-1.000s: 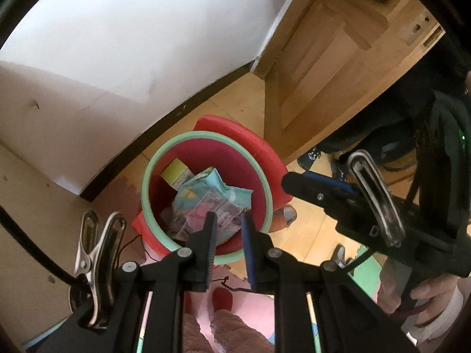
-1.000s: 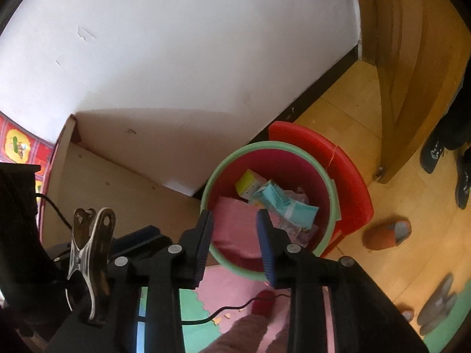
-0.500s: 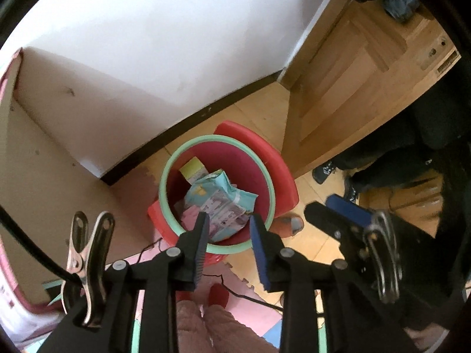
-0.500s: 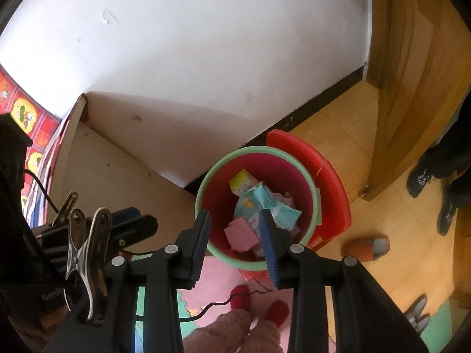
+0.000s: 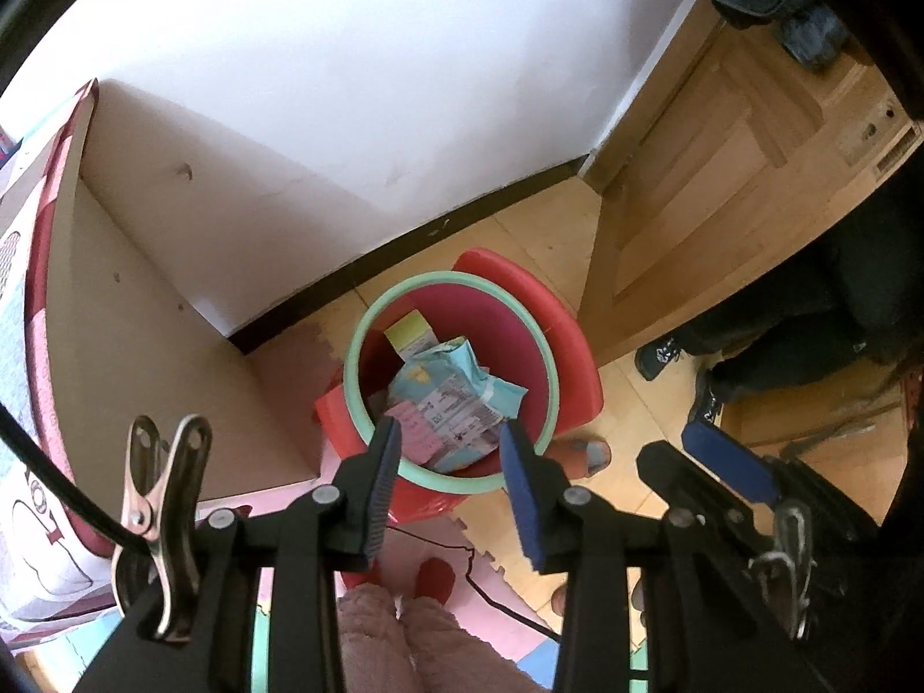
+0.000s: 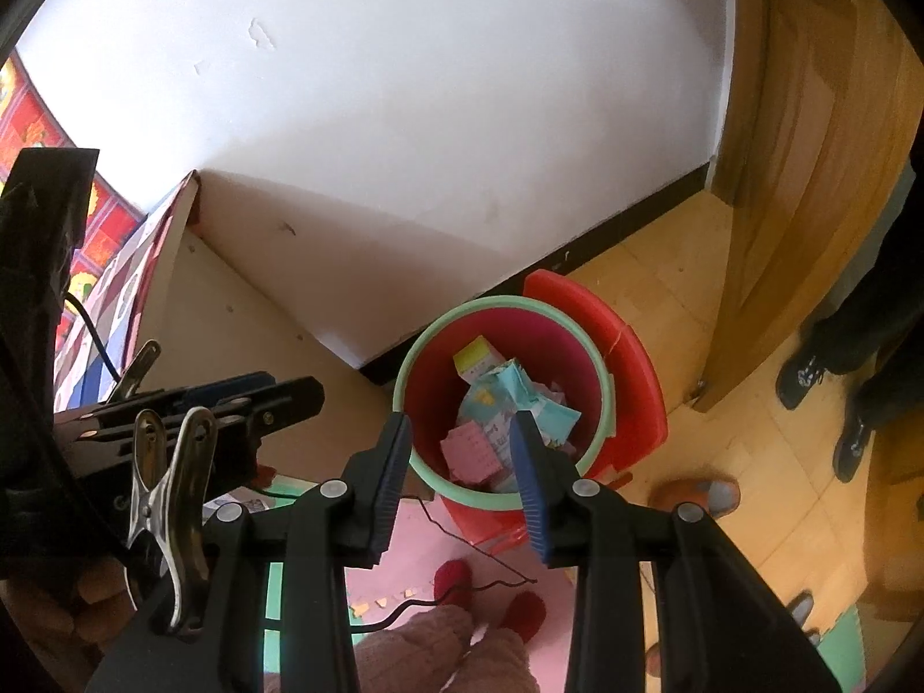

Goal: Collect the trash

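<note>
Trash sits piled in the red bin (image 5: 537, 358), the one with the pale green rim, standing on the wooden floor (image 6: 681, 289) close to the dark skirting of the white wall (image 5: 346, 86). Inside the bin: a crumpled light blue wrapper (image 5: 450, 381) on top, a yellow-and-white carton (image 5: 410, 338) behind it toward the wall, and a pink sheet (image 5: 413, 433) at the near side of the bin. A red lid (image 6: 623, 341) leans against the far side of the bin, between it and the wooden door (image 5: 722, 185).

Left tongs (image 5: 450, 462) hang above the bin, pointing steeply down, jaws apart and opening, with nothing between the pads — the bin's contents show straight through the gap. Right tongs (image 6: 462, 462) hover over the same bin, jaws apart too, and empty; the pink sheet and blue wrapper lie far below between them. In the left wrist view the right tongs show off to the bin's right; in the right wrist view the left tongs show to the bin's left, in front of a pale cabinet side (image 6: 231, 335).

On the near side of the bin lie foam mat tiles (image 6: 416, 543) in pink and green, with a thin black cable (image 6: 479, 572) trailing across them. The person's fuzzy pink trouser legs (image 6: 456, 647) and red slippers (image 6: 453, 577) stand on that mat. An orange-and-grey slipper (image 6: 696, 494) rests on the floor right of the bin, and black shoes (image 6: 803, 375) stand beyond it by the door.
</note>
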